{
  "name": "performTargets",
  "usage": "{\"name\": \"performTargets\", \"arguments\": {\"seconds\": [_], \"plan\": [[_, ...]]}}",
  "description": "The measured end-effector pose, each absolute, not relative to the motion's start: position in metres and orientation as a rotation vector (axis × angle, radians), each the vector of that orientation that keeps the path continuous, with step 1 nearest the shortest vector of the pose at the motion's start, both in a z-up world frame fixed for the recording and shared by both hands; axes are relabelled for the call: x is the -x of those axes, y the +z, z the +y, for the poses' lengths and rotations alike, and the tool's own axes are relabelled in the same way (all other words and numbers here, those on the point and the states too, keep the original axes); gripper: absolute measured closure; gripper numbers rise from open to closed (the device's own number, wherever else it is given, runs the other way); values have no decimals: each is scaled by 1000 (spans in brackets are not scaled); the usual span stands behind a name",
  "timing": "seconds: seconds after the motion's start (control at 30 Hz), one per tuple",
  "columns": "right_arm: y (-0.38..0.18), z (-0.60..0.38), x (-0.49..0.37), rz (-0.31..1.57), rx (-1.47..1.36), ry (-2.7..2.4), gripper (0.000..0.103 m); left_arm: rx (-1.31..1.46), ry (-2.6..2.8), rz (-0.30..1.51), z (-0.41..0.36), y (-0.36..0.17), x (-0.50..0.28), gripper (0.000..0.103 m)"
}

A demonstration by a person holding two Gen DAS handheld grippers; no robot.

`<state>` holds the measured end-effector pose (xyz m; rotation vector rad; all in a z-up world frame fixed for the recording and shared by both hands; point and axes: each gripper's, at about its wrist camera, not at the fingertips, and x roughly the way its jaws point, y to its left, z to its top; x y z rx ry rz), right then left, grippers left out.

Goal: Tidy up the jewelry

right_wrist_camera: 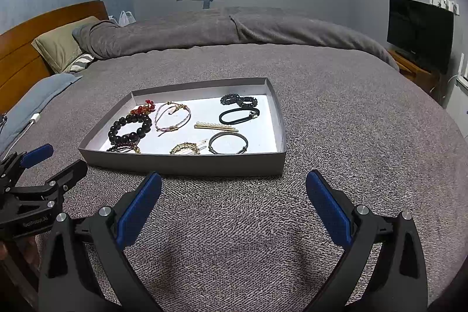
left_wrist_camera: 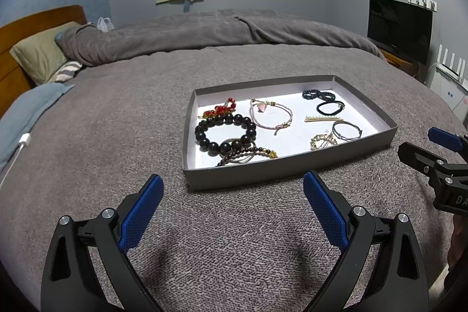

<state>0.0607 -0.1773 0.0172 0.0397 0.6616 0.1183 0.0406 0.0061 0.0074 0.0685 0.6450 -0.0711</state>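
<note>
Shallow grey tray (left_wrist_camera: 292,167) rests on the bed (left_wrist_camera: 117,136), holding a dark beaded bracelet (left_wrist_camera: 225,133), pink cord bracelet (left_wrist_camera: 270,114), pearl hair clip (left_wrist_camera: 321,118) and black hair tie (left_wrist_camera: 329,108). Left gripper (left_wrist_camera: 232,209) and right gripper (right_wrist_camera: 234,206) both spread wide, holding nothing, just short of the tray. Small beaded strands at the tray's near wall partly hidden

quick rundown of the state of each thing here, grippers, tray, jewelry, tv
left gripper: open, empty, above the blanket
right gripper: open, empty, above the blanket
gray tray: lidless, flat on the bed
dark bead bracelet: in the tray, overlapping a thinner bead strand
pink cord bracelet: in the tray, lying flat
pearl hair clip: in the tray, lying flat
black hair tie: in the tray, slack
tv: screen dark
</note>
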Motion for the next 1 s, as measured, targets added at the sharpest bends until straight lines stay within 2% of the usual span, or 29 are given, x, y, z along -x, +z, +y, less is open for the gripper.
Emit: {"name": "performTargets", "arguments": {"seconds": [1.0], "plan": [[18, -182, -61, 672, -34, 118, 5, -78, -88, 650, 5, 5, -41, 7]]}}
